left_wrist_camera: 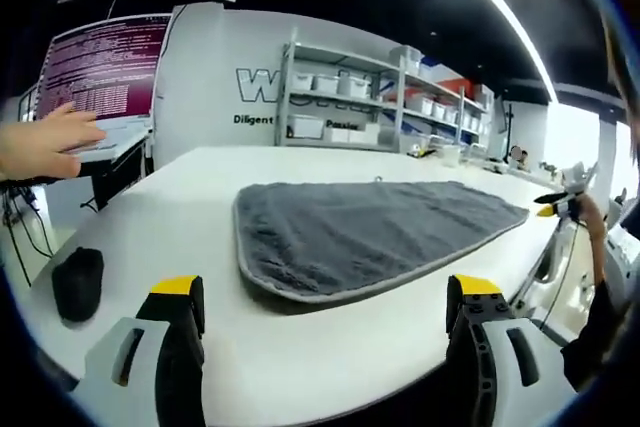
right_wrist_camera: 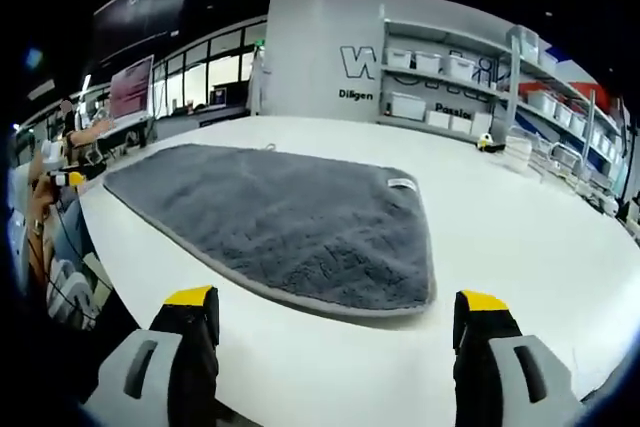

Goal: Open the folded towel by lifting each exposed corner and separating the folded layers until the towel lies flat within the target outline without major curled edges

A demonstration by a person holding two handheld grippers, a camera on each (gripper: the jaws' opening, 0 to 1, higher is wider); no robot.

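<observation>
A grey towel (left_wrist_camera: 365, 232) with a pale stitched edge lies spread on the white table (left_wrist_camera: 200, 197), a small hanging loop at its far edge. In the right gripper view the same towel (right_wrist_camera: 280, 222) carries a white label near its right corner. My left gripper (left_wrist_camera: 330, 302) hovers open just short of the towel's near edge, yellow-tipped jaws wide apart and empty. My right gripper (right_wrist_camera: 335, 312) is also open, its jaws spread in front of the towel's near rounded corner, touching nothing. The right gripper (left_wrist_camera: 560, 205) also shows far off at the left gripper view's right edge.
A black computer mouse (left_wrist_camera: 78, 282) rests on the table at the left. A person's hand (left_wrist_camera: 45, 142) reaches toward a keyboard under a monitor (left_wrist_camera: 105, 67). Shelves with white bins (left_wrist_camera: 350, 97) line the back wall. Bare tabletop (right_wrist_camera: 520, 237) stretches to the right of the towel.
</observation>
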